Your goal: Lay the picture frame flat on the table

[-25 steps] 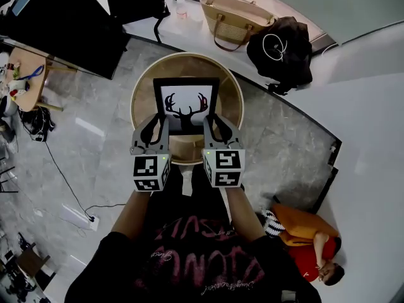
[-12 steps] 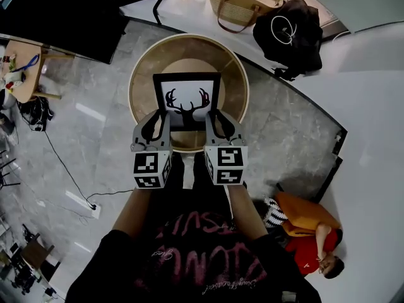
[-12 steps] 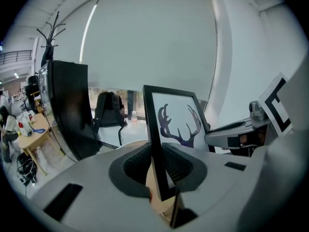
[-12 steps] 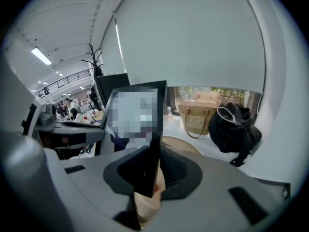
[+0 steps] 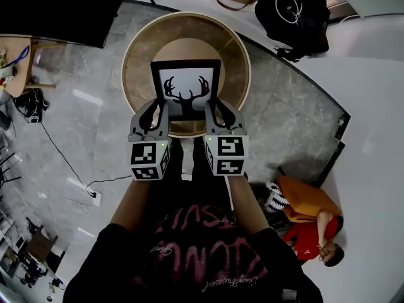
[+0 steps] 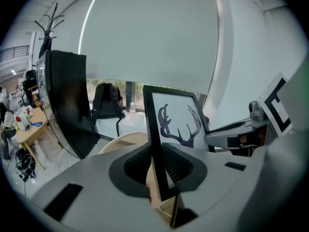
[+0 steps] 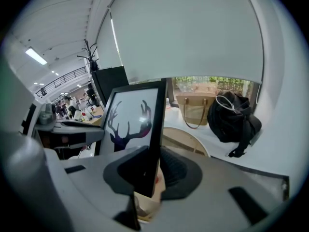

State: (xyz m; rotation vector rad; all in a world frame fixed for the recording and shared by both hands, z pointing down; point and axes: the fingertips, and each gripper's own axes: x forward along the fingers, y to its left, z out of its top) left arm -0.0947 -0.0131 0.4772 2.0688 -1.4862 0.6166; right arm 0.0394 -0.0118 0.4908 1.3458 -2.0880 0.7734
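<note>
The picture frame (image 5: 185, 88) is black-edged with a dark antler print on white, and it stands upright over the round wooden table (image 5: 136, 52). My left gripper (image 5: 156, 117) is shut on the frame's left edge (image 6: 155, 149). My right gripper (image 5: 216, 115) is shut on its right edge (image 7: 153, 139). In both gripper views the dark jaw pads press the black edge from either side. The frame's lower edge is hidden behind the grippers, so I cannot tell whether it touches the table.
A black backpack (image 5: 295, 8) and a woven tote (image 7: 195, 109) sit on the white ledge beyond the table. A dark panel (image 5: 53, 11) stands at the far left. A person in orange and red (image 5: 309, 223) lies on the floor at the right. Cables (image 5: 63, 163) trail across the grey floor.
The frame and both grippers stay together as before, shifted slightly up in the head view; the view has moved toward the table, which now sits higher in the picture.
</note>
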